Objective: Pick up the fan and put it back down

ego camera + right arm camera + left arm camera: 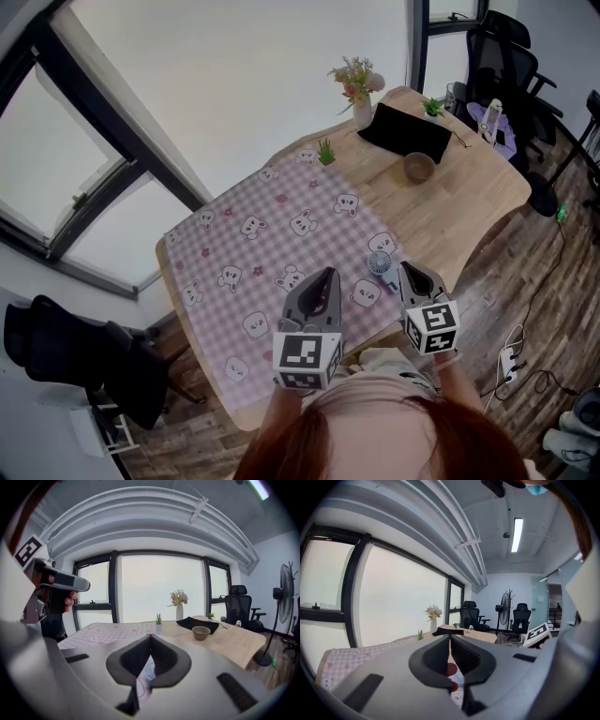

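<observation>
A small pale blue fan lies on the pink checked cloth near the table's front right edge. My right gripper hovers just right of it, above the cloth, jaws shut with nothing between them. In the right gripper view the fan shows below and behind the closed fingertips of that gripper. My left gripper hangs over the cloth to the fan's left, apart from it. In its own view the left gripper has its tips together and holds nothing.
On the bare wood at the far end stand a brown bowl, a black pouch, a vase of flowers and two small plants. Office chairs stand at the far right. A black chair stands at the near left.
</observation>
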Available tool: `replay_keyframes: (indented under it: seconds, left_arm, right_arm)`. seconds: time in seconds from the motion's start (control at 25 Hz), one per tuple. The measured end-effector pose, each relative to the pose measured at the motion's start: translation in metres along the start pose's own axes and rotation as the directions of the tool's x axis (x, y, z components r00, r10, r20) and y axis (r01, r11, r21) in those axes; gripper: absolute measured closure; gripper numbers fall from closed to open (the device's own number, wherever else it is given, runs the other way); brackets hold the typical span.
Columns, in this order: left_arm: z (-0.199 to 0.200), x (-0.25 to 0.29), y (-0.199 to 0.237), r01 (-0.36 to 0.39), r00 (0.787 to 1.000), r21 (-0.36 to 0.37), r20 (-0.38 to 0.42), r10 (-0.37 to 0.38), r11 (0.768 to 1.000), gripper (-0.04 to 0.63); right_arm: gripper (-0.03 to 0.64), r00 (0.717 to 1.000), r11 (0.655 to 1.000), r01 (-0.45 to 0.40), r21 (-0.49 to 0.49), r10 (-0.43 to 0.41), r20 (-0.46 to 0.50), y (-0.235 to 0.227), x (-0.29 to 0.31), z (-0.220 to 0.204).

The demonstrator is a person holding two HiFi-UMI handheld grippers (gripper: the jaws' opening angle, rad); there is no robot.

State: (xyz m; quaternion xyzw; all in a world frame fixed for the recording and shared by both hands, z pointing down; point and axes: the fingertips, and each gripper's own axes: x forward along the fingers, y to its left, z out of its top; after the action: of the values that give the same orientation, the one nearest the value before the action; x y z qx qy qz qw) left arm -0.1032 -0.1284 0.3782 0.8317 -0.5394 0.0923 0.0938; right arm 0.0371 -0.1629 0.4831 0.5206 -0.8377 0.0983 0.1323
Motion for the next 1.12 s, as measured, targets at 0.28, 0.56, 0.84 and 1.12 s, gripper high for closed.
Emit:
replay_keyframes:
  seconds: [0.28, 0.56, 0.84, 1.12]
  left_arm:
    - [-0.003, -0.015, 0.001, -0.012, 1.0, -0.012, 0.005, 0.012, 1.0, 0.58]
    - [-0.009, -0.028, 0.011, -0.035, 0.999, -0.027, 0.01, 0.035, 0.999, 0.58]
    - [-0.01, -0.041, 0.019, -0.055, 0.998, -0.043, 0.022, 0.056, 0.998, 0.58]
    - [-0.012, -0.057, 0.021, -0.062, 0.998, -0.045, 0.021, 0.063, 0.997, 0.58]
  right_arm:
    - [0.617, 0.998, 0.999, -0.007, 0.038, 0.004, 0.06, 0.008, -0.017, 0.021]
    - [0.617, 0.993, 0.999, -0.032, 0.005, 0.031, 0.116, 0.028, -0.032, 0.044]
    - [0.617, 0.986, 0.997, -0.053, -0.053, 0.061, 0.154, 0.049, -0.045, 0.062]
    - [0.617, 0.982, 0.997, -0.049, -0.054, 0.058, 0.18, 0.06, -0.058, 0.076]
